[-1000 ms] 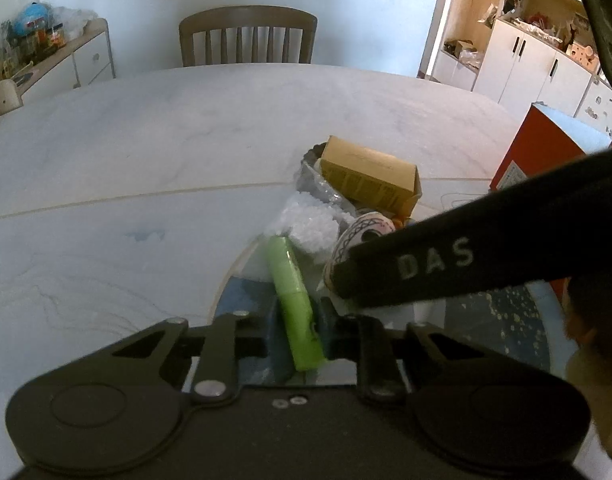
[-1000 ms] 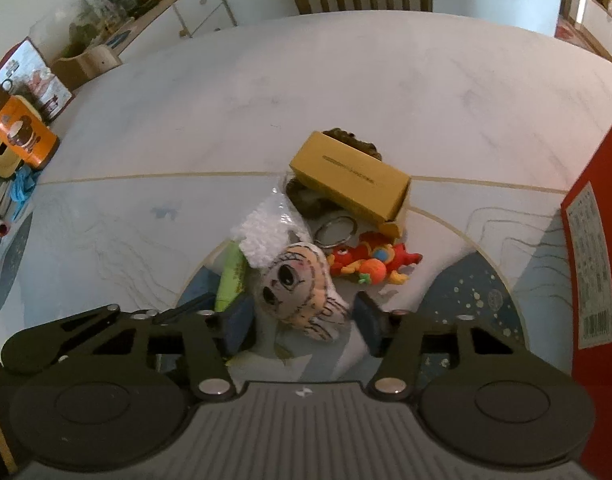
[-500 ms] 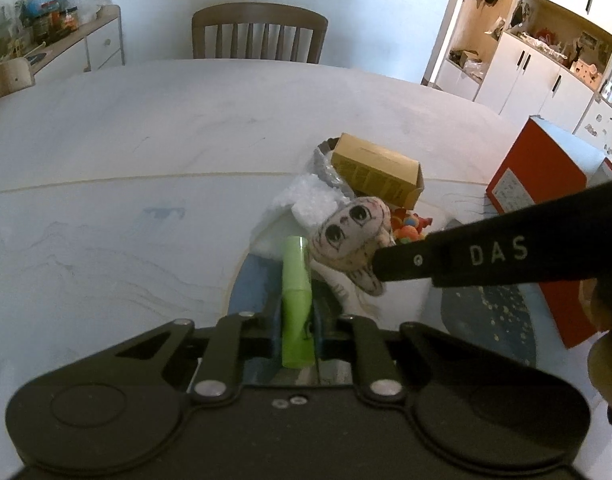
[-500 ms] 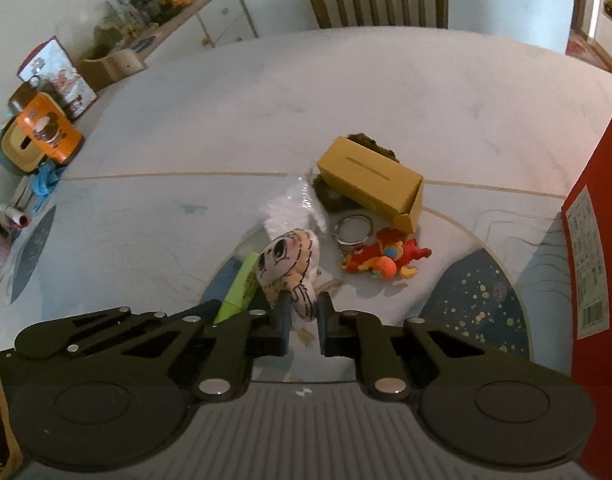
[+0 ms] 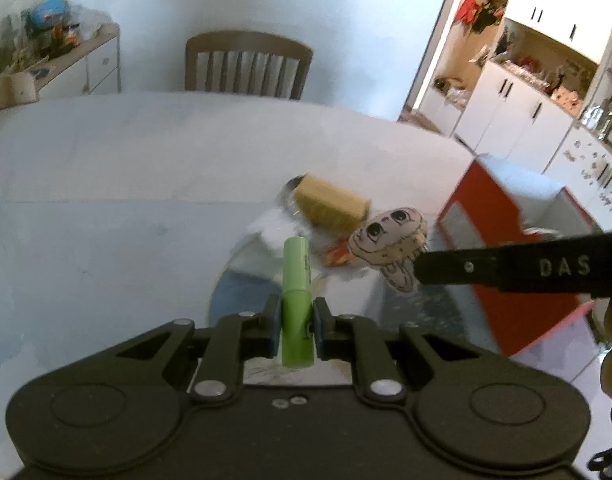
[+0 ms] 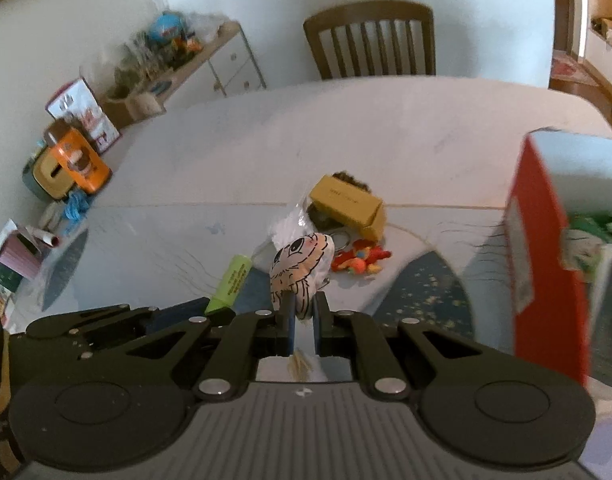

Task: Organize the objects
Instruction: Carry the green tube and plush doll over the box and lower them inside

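My left gripper point(image 5: 297, 316) is shut on a green highlighter point(image 5: 296, 292), held above the table and pointing forward. The same highlighter point(image 6: 230, 278) shows in the right wrist view beside the left gripper's body. My right gripper point(image 6: 301, 312) is shut on a doll-face plush point(image 6: 301, 266), lifted off the table. In the left wrist view the plush point(image 5: 390, 240) hangs at the tip of the right gripper's black finger point(image 5: 506, 270). On the table lie a tan cardboard box point(image 6: 346, 202), a red and orange toy point(image 6: 360, 260) and a white plastic bag point(image 6: 285, 226).
A red open-topped box point(image 6: 542, 240) stands at the right, with green and white items inside. A wooden chair point(image 6: 370, 38) is at the far side of the round marble table point(image 6: 265, 136). An orange container point(image 6: 71, 162) and clutter sit at the left edge.
Both grippers have risen from the table. The right gripper shut on the plush and lifted it. The left gripper lifted the highlighter off the surface.
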